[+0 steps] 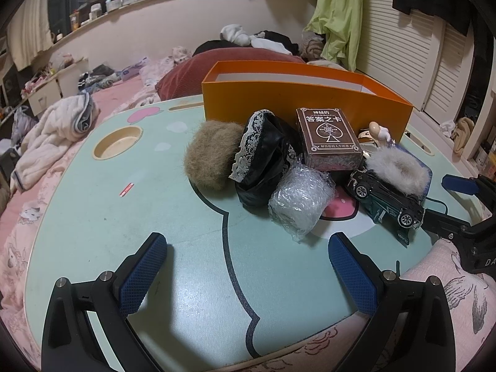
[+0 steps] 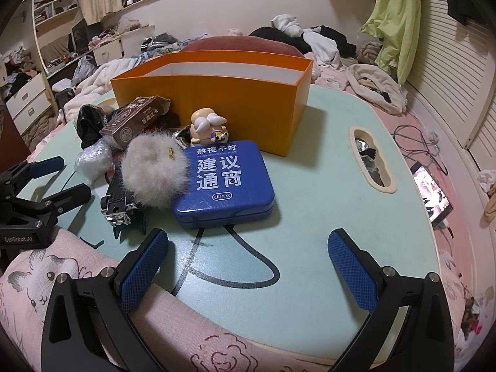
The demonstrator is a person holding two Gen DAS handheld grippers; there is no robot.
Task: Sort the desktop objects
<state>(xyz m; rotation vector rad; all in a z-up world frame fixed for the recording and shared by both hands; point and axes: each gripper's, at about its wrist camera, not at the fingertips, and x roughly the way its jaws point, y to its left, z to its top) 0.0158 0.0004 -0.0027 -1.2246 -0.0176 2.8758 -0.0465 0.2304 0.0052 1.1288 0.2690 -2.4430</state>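
Observation:
An orange box (image 1: 279, 99) stands open at the back of the mint lap table (image 1: 124, 217); it also shows in the right wrist view (image 2: 217, 105). In front lie a tan fur ball (image 1: 210, 155), a black lace pouch (image 1: 263, 158), a bubble-wrap roll (image 1: 297, 204), a brown card box (image 1: 328, 136), a black toy car (image 1: 387, 198) and a white fur puff (image 2: 155, 173). A blue tin (image 2: 226, 183) and a small figurine (image 2: 207, 127) sit by the box. My left gripper (image 1: 248, 279) is open and empty. My right gripper (image 2: 248, 269) is open and empty.
The table rests on a pink bed with heaped clothes (image 2: 310, 40). The table has a round cup hole (image 1: 117, 145) and a slot (image 2: 372, 164). A lit phone (image 2: 432, 195) with cables lies to the right. Louvred doors (image 1: 403, 49) line the right wall.

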